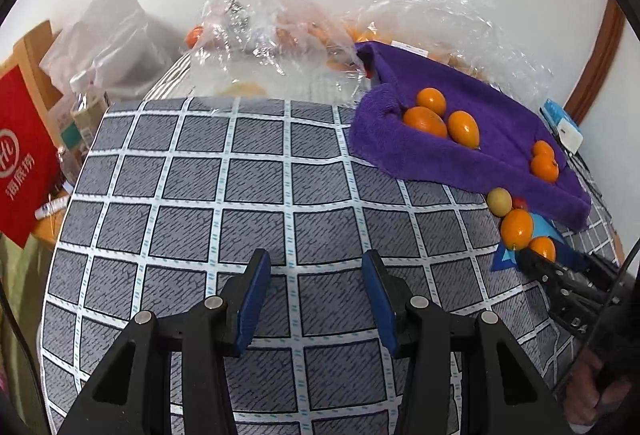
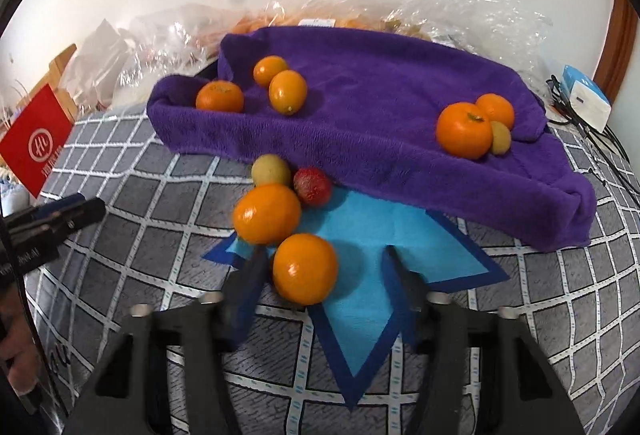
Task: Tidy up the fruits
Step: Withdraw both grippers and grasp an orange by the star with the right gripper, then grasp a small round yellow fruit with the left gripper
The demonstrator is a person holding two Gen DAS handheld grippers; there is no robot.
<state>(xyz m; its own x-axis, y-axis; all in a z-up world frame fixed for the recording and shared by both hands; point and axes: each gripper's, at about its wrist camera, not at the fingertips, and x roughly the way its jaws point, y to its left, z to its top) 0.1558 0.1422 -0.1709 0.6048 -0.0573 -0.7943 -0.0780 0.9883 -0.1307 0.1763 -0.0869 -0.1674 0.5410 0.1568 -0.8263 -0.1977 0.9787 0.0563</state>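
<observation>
checked tablecloth (image 1: 248, 195) lay under the left gripper (image 1: 316, 299), half open and empty; right gripper (image 2: 324, 287) loosely straddled an orange (image 2: 305, 269), left pad just beside it

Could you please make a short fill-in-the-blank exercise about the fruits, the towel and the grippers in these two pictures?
1. The towel holding several oranges is ____ in colour.
2. The single red fruit lies on the ____ paper.
3. Between the fingers of the left gripper there is ____.
4. The fruit nearest the right gripper is an ____.

Missing words: purple; blue; nothing; orange
</observation>
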